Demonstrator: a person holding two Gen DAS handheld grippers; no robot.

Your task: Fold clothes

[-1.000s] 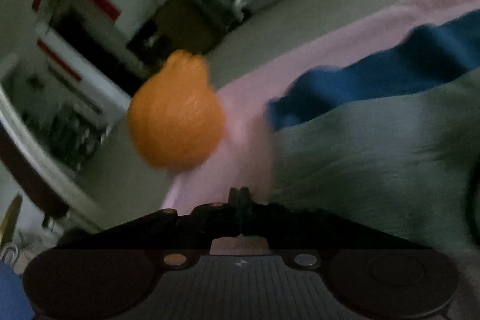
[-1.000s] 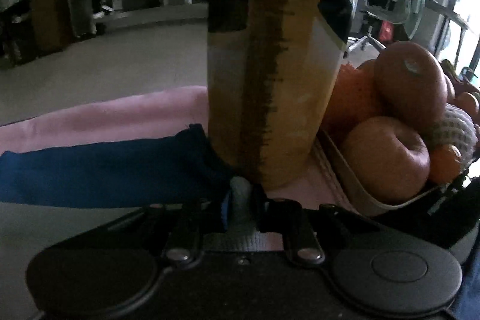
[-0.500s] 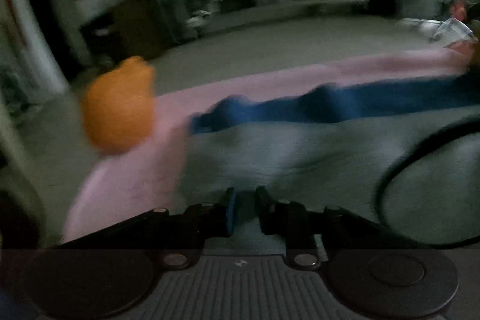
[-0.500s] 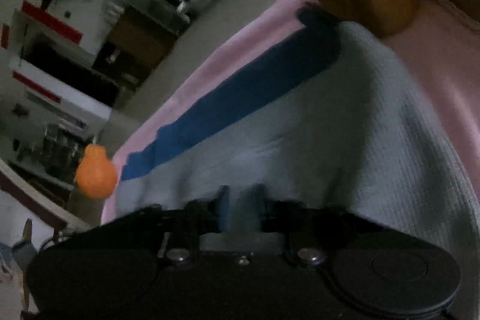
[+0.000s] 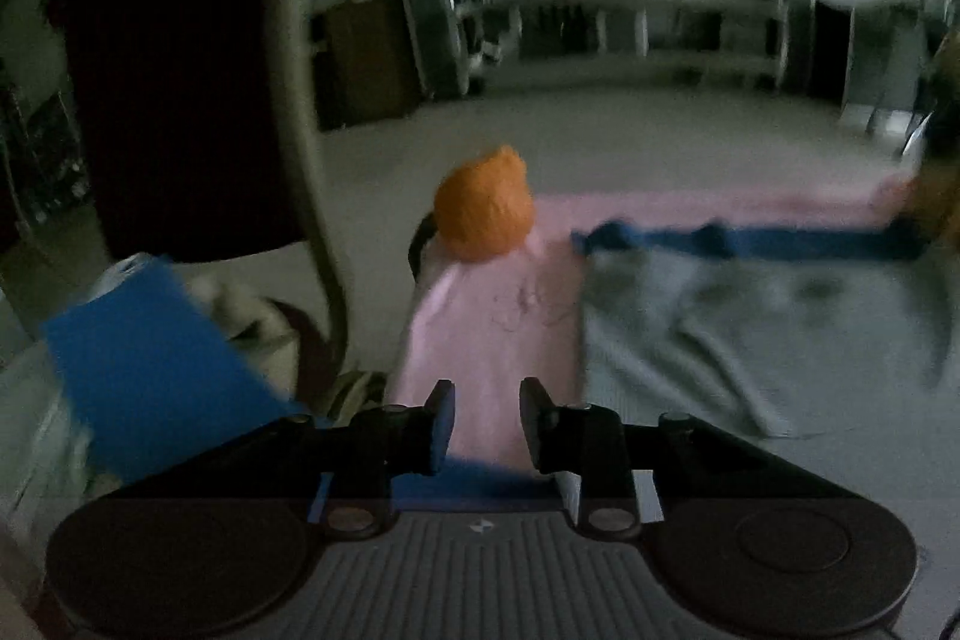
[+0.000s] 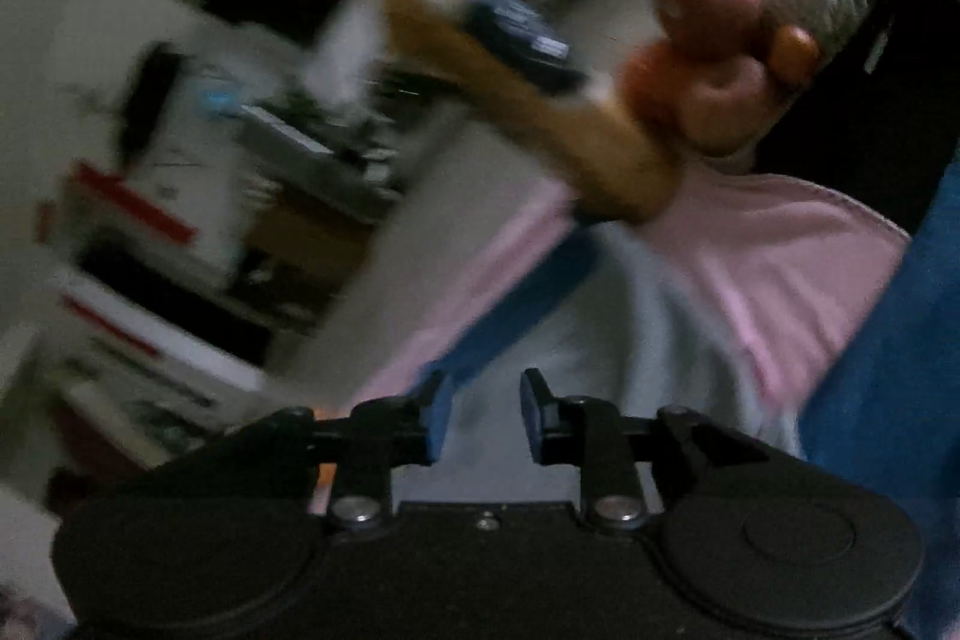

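Both grippers are opening with nothing between the pads: left gripper (image 5: pixel 485 421) is hanging over the pink cloth (image 5: pixel 492 334), right gripper (image 6: pixel 480 415) over the grey garment (image 6: pixel 606 340). Garment (image 5: pixel 750 334) is lying flat on the cloth, its blue band (image 5: pixel 750 239) running along the far edge. An orange (image 5: pixel 483 203) is sitting at the cloth's far left corner. Right view is tilted and blurred; a brown bottle (image 6: pixel 528 100) is standing at the band's end, fruit (image 6: pixel 744 40) piled just beyond it.
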